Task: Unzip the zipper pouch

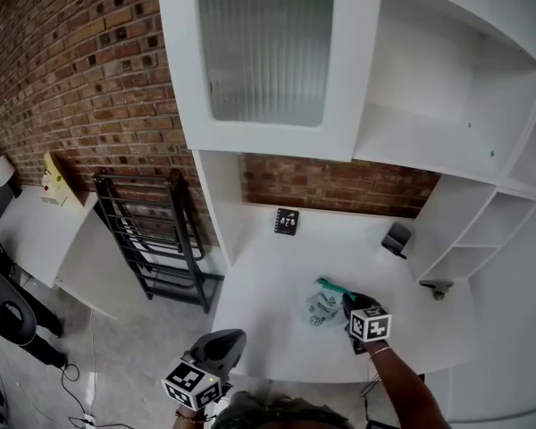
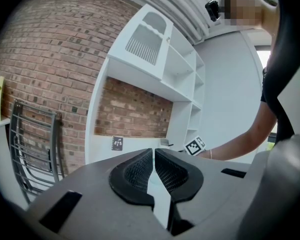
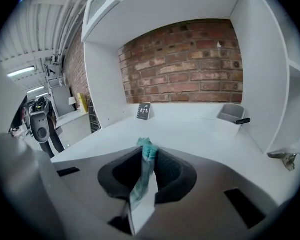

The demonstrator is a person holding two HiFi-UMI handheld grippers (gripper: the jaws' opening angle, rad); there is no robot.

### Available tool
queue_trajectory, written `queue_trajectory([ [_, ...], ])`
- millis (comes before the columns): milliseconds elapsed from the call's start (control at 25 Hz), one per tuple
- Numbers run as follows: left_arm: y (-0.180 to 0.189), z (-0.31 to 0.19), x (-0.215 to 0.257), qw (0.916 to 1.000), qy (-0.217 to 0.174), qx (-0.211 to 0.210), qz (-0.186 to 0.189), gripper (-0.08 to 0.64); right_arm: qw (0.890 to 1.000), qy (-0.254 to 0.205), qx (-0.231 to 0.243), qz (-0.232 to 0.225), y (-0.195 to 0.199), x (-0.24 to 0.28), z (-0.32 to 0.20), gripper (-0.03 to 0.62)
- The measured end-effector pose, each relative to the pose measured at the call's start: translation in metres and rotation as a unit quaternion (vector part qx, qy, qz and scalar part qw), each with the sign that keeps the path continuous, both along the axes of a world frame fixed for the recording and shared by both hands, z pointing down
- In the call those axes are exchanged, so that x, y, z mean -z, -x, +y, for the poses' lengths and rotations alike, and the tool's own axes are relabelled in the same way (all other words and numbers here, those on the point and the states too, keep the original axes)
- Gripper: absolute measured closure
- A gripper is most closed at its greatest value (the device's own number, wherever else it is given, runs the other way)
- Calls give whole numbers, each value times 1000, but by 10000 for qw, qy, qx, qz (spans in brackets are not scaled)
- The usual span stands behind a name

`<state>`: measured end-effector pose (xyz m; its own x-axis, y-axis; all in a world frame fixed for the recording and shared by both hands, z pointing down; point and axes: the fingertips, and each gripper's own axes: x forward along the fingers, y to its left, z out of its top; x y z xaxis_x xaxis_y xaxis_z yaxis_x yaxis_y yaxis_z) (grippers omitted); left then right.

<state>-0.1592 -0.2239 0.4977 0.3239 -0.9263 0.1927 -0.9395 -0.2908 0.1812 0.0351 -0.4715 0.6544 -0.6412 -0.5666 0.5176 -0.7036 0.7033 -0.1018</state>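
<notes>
The zipper pouch (image 1: 322,305) is pale and printed, with a teal zipper edge, and lies on the white desk (image 1: 268,284) in the head view. My right gripper (image 1: 351,314) is at the pouch's right end and is shut on it. In the right gripper view the pouch's teal edge (image 3: 147,148) is pinched between the right gripper's (image 3: 150,160) black pads. My left gripper (image 1: 221,348) hangs off the desk's front left corner, away from the pouch. In its own view the left gripper (image 2: 153,160) is shut with nothing between the pads.
A small black card (image 1: 287,222) stands at the back of the desk by the brick wall. A grey holder (image 1: 397,238) sits at the back right, a metal fitting (image 1: 439,290) by the right shelves. A black rack (image 1: 152,239) stands left of the desk.
</notes>
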Motion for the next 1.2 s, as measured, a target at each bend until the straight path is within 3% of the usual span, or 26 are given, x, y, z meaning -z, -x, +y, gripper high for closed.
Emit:
queue_trajectory([
  [600, -10, 4, 0, 9997, 19, -239, -61, 554, 9998, 12, -174, 112, -34, 3, 4, 494],
  [1200, -29, 10, -8, 9986, 23, -491, -170, 554, 9961, 25, -884, -12, -108, 6, 26, 491],
])
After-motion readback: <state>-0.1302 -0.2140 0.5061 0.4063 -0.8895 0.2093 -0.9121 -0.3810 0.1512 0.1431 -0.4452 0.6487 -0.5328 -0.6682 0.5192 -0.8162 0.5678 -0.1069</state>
